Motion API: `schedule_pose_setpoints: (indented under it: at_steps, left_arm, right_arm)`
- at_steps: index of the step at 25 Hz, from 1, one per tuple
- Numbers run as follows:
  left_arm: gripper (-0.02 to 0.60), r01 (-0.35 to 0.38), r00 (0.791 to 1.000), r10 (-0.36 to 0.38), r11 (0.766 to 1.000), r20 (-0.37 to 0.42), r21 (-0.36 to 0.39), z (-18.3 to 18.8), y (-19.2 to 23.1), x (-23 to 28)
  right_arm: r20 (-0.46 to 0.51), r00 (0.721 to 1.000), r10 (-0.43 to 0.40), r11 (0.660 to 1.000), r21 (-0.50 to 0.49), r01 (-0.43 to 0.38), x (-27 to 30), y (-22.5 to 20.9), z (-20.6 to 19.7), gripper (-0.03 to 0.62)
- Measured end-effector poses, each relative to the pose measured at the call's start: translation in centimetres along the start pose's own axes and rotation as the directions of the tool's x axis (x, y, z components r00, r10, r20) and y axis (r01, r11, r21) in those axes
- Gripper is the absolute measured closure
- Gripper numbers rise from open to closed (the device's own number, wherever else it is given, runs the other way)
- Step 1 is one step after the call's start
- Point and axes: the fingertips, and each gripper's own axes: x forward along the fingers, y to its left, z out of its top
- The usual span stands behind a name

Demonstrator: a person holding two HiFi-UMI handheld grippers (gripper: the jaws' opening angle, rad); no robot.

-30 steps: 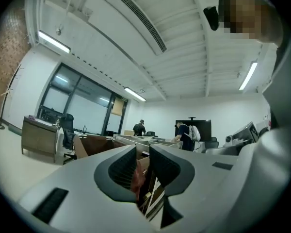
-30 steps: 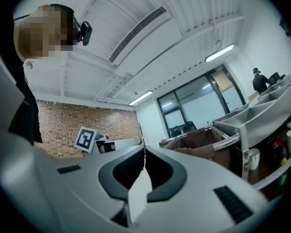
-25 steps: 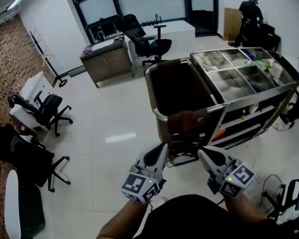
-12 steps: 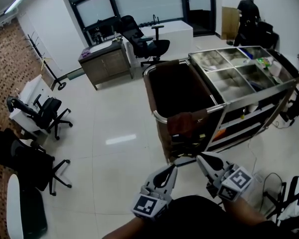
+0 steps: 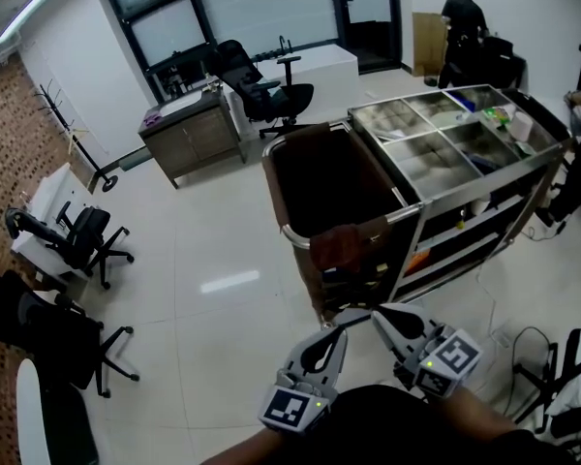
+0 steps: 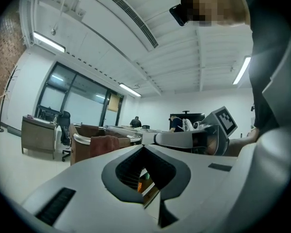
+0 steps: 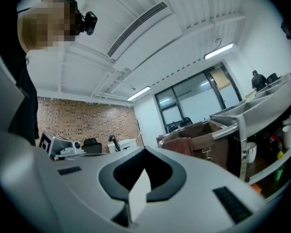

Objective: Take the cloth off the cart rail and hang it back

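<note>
A brown cloth (image 5: 341, 245) hangs folded over the near rail of the cart (image 5: 300, 232), in front of the dark brown bag. Both grippers are held low near my body, short of the cart and apart from the cloth. My left gripper (image 5: 333, 334) is shut with nothing in it. My right gripper (image 5: 378, 315) is also shut and empty. In the left gripper view the cloth (image 6: 106, 142) drapes over the rail, beyond the closed left gripper (image 6: 144, 147). In the right gripper view the cloth (image 7: 185, 144) lies past the closed right gripper (image 7: 144, 150).
The cart's steel top (image 5: 445, 139) has several open bins holding small items. Office chairs (image 5: 77, 235) stand at the left, a desk (image 5: 189, 134) at the back. A person (image 5: 458, 22) stands far right. Cables (image 5: 523, 352) lie on the floor at right.
My left gripper has dropped back toward my body and shifted right. The right gripper has barely moved. The cart and cloth have slid slightly left in the head view.
</note>
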Motion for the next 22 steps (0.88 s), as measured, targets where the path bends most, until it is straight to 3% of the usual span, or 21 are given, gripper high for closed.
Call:
schedule_pose_setpoints:
  at_steps: [18,22]
  left_arm:
    - [0.581,-0.003,1.0,0.003,1.0,-0.001,0.013,0.0,0.1,0.4]
    - [0.581,-0.008,1.0,0.008,1.0,0.01,0.01,0.0,0.0,0.3]
  right_arm:
    - [-0.017,1.0,0.023,0.999,-0.035,-0.023,-0.1,0.9,0.3,0.582]
    - [0.016,0.999,0.033,0.999,-0.027,-0.033,0.0,1.1,0.8,0.582]
